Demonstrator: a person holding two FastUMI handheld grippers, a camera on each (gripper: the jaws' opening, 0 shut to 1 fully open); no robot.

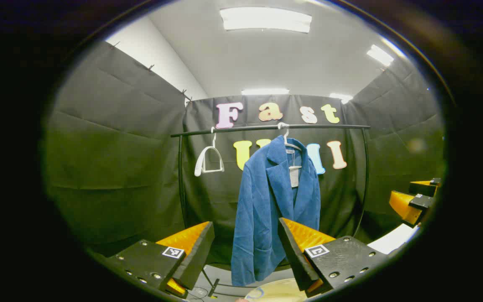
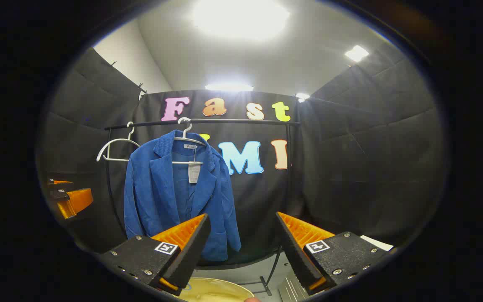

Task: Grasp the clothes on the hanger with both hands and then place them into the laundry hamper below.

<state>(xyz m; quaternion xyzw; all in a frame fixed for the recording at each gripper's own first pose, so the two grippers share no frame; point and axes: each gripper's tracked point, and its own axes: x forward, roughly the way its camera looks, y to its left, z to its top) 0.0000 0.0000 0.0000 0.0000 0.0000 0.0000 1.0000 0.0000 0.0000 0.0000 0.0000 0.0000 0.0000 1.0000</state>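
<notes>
- Blue jacket (image 1: 273,209) hanging on a white hanger (image 1: 288,140) from the black rail (image 1: 266,127), right of the rail's middle in the left gripper view; front open, a tag (image 1: 294,176) dangling at the collar.
- Same jacket (image 2: 174,193) toward the rail's left end in the right gripper view.
- Second hanger (image 1: 209,161), bare, nearer the rail's left end, apart from the jacket.
- Hamper (image 2: 214,291) below, just a pale rounded rim at the bottom edge of both views.
- Left gripper (image 1: 245,247) spread wide, gripping nothing, well short of the jacket.
- Right gripper (image 2: 243,243) likewise wide open and empty, short of the jacket; seen at the right edge of the left gripper view too.
- Rack's upright posts (image 1: 180,176) at both rail ends, black cloth wall (image 1: 111,159) behind.
</notes>
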